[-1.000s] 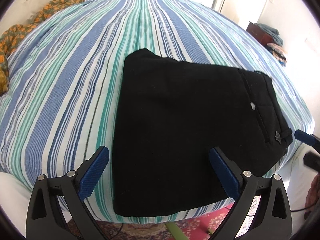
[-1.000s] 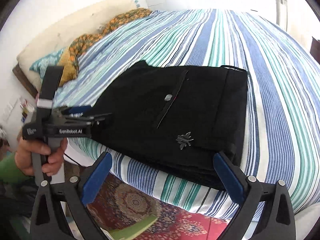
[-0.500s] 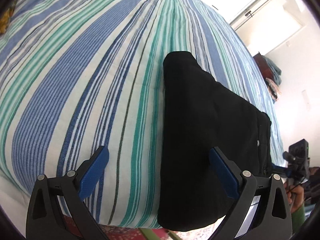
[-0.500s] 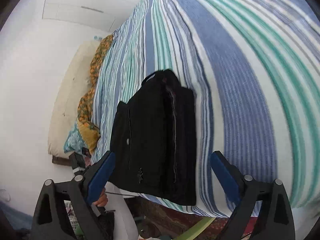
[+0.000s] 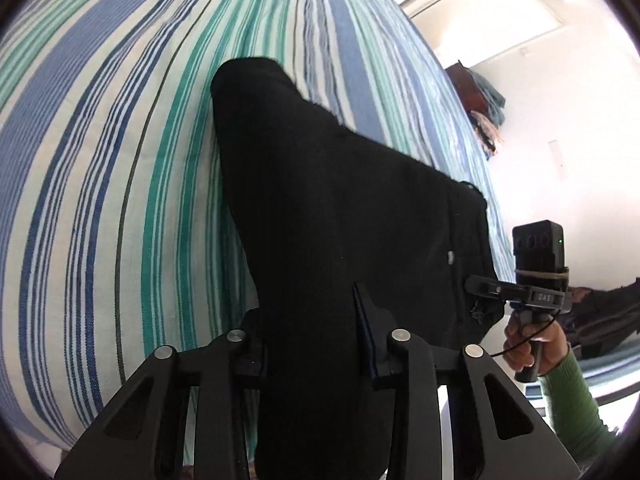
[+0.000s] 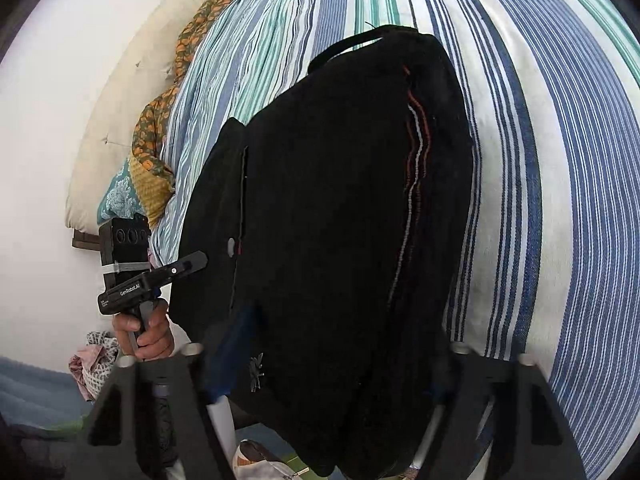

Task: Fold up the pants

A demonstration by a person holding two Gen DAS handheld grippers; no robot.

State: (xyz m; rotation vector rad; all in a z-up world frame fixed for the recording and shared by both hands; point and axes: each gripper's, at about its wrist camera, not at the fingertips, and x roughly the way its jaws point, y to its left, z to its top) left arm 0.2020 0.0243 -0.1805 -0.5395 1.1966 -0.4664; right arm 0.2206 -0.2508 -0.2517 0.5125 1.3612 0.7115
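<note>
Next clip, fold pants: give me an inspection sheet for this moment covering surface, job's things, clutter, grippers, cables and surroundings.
Surface: bed with a striped blue, green and white cover.
Job's things: black pants, folded into a thick stack at the bed's near edge.
Clutter: patterned orange cloth by a cream pillow at the far end of the bed.
Grippers: left gripper and right gripper each have the stack's near edge between their jaws, which have just been closing; the left pads press the cloth, the right grip is blurred.
Cables: a thin black cable below the right gripper's handle.
Surroundings: white walls, clothes heaped on dark furniture, patterned rug on the floor.
</note>
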